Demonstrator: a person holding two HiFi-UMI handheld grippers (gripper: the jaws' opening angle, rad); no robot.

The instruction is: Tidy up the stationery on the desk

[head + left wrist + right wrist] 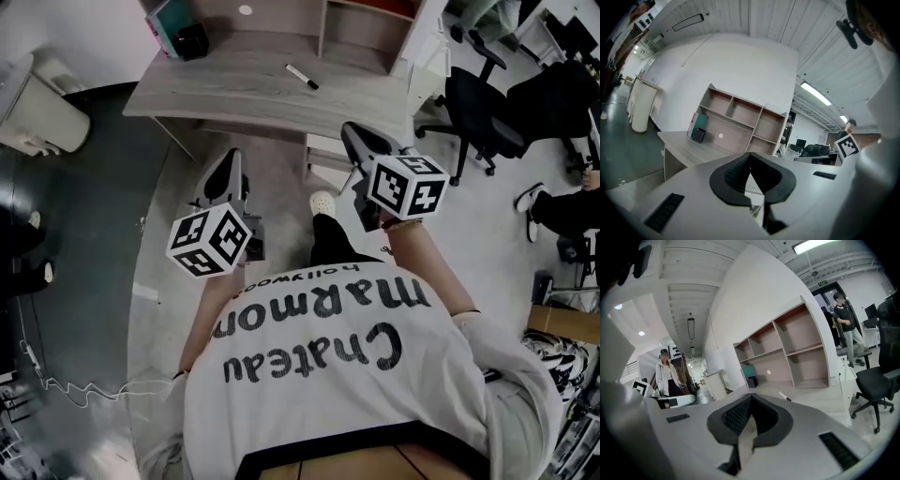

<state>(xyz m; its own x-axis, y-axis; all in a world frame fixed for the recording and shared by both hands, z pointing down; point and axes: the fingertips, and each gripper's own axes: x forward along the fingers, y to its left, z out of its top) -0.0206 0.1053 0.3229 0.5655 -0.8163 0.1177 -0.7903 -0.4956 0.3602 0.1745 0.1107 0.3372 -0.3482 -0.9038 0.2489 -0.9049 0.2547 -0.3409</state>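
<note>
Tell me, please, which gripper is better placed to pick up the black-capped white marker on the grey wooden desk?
Probably the right gripper: its shut, empty jaws sit nearer the black-capped white marker, which shows ahead in its view. The left gripper is farther off.

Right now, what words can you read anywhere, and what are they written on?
"Chateau": big black letters on the person's white T-shirt, upside down in the head view.
"marmon": the line beside it; its end curls out of sight.
"hollywood": small print on the same T-shirt.
Green sign high up in the right gripper view: too small to read.
</note>
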